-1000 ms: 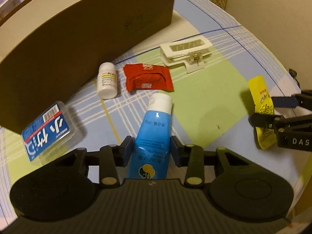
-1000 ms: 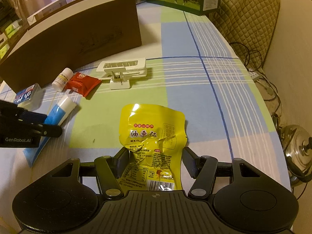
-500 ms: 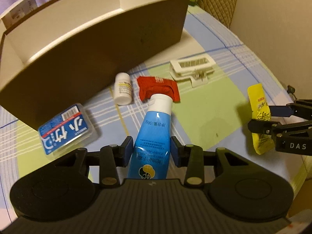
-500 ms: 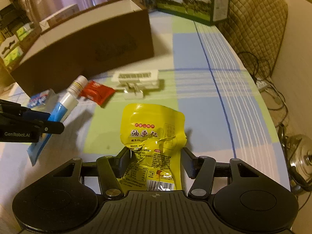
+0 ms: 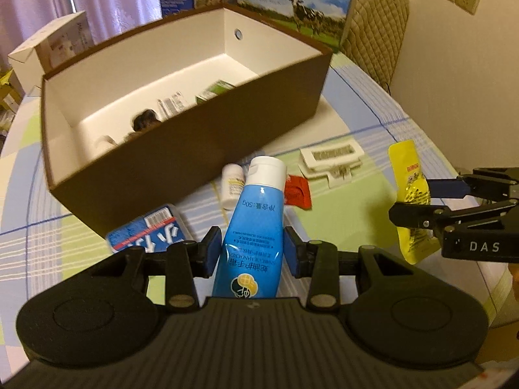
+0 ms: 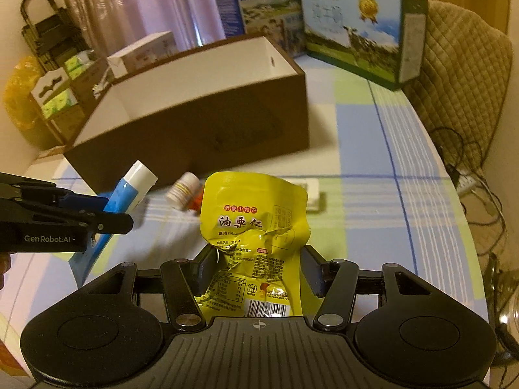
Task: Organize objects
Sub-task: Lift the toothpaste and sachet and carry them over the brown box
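Observation:
My left gripper [image 5: 253,249] is shut on a blue tube with a white cap [image 5: 256,223] and holds it above the table, in front of the open brown box [image 5: 201,149]. My right gripper [image 6: 256,272] is shut on a yellow snack pouch [image 6: 256,220], also lifted; the pouch shows in the left wrist view [image 5: 410,194] at the right. The tube shows in the right wrist view [image 6: 129,191] at the left. The box holds several small items [image 5: 172,107].
On the checked tablecloth lie a white pill bottle [image 5: 232,184], a red packet [image 5: 296,191], a white clip [image 5: 331,159] and a blue-labelled case [image 5: 149,236]. Milk cartons [image 6: 353,29] stand behind the box. A quilted chair [image 6: 460,64] is at the right.
Both grippers have risen with the tube and the pouch, and the views now look over the box's rim into its inside.

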Tool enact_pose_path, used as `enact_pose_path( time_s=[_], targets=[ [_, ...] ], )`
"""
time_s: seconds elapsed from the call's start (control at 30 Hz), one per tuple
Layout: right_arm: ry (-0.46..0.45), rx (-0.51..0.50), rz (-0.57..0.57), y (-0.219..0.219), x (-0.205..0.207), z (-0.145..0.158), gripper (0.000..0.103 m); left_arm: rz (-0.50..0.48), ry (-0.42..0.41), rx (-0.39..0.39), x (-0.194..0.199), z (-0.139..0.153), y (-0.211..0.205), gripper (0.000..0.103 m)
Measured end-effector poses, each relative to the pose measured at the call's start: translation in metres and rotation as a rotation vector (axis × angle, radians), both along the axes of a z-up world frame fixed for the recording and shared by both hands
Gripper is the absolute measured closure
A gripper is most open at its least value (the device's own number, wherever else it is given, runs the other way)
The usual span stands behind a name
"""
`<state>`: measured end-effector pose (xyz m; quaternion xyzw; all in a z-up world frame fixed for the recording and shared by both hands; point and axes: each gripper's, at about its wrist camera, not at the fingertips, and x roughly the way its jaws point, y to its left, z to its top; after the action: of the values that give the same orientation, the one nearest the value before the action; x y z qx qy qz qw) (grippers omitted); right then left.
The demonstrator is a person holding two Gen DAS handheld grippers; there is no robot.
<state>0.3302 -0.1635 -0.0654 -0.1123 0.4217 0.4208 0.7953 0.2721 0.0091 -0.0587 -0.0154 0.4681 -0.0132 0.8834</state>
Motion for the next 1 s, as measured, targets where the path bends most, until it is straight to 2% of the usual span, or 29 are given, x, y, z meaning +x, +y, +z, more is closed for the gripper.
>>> enact_pose_path(
  time_s=[0.27,0.57,0.83,1.0],
  targets=[
    [-0.017,0.045,0.067,0.026,0.01,0.018,0.05,0.061,-0.057,0.016,0.004,0.028,0.025,0.067],
    [-0.044,0.12,0.139,0.071,0.028,0.044,0.05,0.123,-0.117,0.051,0.026,0.052,0.058,0.067],
    [-0.069,0.189,0.181,0.119,0.061,0.071,0.05,0.148,-0.169,0.077,0.066,0.07,0.085,0.067],
    [-0.08,0.193,0.197,0.153,0.085,0.076,0.05,0.15,-0.16,0.073,0.102,0.068,0.102,0.067]
  ],
)
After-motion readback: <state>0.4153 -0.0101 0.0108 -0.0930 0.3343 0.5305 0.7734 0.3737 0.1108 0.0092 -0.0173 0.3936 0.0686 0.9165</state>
